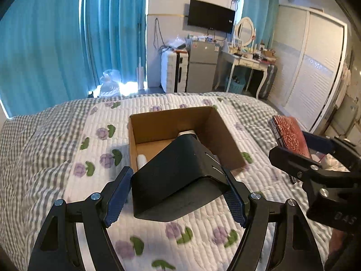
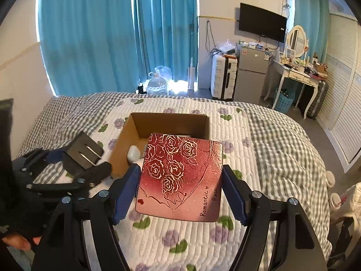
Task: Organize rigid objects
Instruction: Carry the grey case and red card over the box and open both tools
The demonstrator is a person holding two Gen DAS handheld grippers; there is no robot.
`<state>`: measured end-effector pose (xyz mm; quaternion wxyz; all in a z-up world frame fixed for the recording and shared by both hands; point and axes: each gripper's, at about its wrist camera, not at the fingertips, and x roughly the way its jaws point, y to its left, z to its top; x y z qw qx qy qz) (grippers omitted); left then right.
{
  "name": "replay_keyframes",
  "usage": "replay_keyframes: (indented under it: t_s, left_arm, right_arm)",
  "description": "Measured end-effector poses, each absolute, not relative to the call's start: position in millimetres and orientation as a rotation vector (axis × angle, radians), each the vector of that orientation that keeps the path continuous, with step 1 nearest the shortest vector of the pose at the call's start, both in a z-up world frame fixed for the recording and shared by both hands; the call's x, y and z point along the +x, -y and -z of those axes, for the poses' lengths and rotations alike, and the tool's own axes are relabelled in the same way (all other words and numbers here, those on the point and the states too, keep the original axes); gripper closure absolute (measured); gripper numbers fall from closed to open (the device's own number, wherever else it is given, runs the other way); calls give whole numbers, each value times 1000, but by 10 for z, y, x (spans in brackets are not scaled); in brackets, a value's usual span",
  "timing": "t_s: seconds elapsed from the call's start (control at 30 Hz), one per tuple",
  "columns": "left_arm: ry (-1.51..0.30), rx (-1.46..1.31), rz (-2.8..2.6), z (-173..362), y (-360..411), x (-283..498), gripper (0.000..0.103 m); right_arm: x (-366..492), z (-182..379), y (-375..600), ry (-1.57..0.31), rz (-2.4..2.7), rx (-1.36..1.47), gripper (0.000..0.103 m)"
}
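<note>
My left claw (image 1: 176, 194) is clamped on a black wedge-shaped plastic block (image 1: 178, 178), its blue pads pressing the block's two sides. I hold it in the air above the white quilted bedspread with purple flowers (image 1: 198, 232), on the near side of the open brown cardboard box (image 1: 225, 135). My right claw (image 2: 180, 192) is clamped on a flat red square tin printed with white roses and the words "Romantic Rose" (image 2: 180, 176), gripped at its left and right edges and tilted up towards the camera. It also hangs over the bedspread, just in front of the box. From the left wrist view I see the tin and right claw off to the right of the box. Inside the box lie a small white rounded object (image 2: 132, 153) and another pale item I cannot make out. The box sits on the bed, near its middle.
</note>
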<state>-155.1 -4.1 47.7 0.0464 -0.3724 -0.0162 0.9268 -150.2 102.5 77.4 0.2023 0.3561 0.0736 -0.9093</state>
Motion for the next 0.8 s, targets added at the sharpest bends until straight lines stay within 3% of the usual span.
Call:
replay_keyframes:
  t_s: [0.47, 0.63, 0.8]
  left_arm:
    - [24, -1259, -2791, 421, 143, -2971, 25]
    - [129, -1129, -2736, 299, 196, -2933, 23]
    - [-62, -1179, -2869, 222, 216, -2881, 23]
  right_arm:
    - [-2809, -144, -759, -182, 2516, 1086, 31]
    - [-3009, 6, -735, -166, 2495, 1068, 31]
    - [-3139, 47, -697, -124, 2483, 1060, 31]
